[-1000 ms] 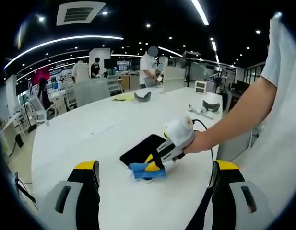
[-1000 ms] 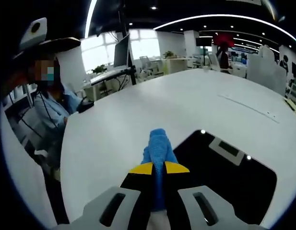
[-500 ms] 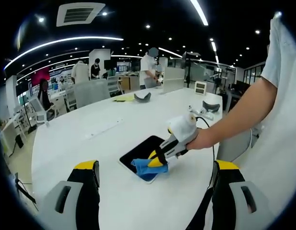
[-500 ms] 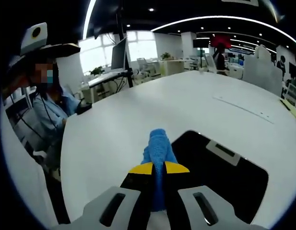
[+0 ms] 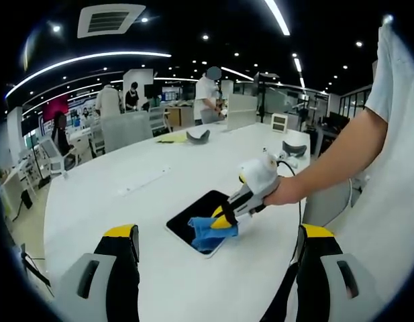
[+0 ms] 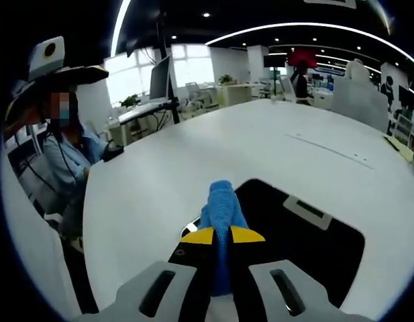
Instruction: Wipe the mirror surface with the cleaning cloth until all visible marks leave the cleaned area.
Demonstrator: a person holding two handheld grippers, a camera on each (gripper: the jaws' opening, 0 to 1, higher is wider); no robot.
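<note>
In the left gripper view, the left gripper rises from the bottom edge with its two yellow-tipped jaws spread wide apart and nothing between them, held above the white desk. Just right of the frame's centre lies the mirror, a dark rectangular panel flat on the desk, its surface reflecting the black ceiling. The right gripper reaches in from the right, held by a person's hand at the end of a bare forearm, and its jaws pinch the blue cleaning cloth, which rests on the near right part of the mirror. Farther back on the desk, toward the upper right of the frame, sit a few small grey and white objects that are too small to identify, and several people stand at other desks in the upper middle background. In the right gripper view, the right gripper comes up from the bottom centre with its jaws pressed onto the cleaning cloth, whose blue bundle sticks out past the yellow tips. The cloth touches the mirror at its left edge, and the dark panel stretches toward the lower right of the frame. A seated person appears at the left edge beside the desk.
</note>
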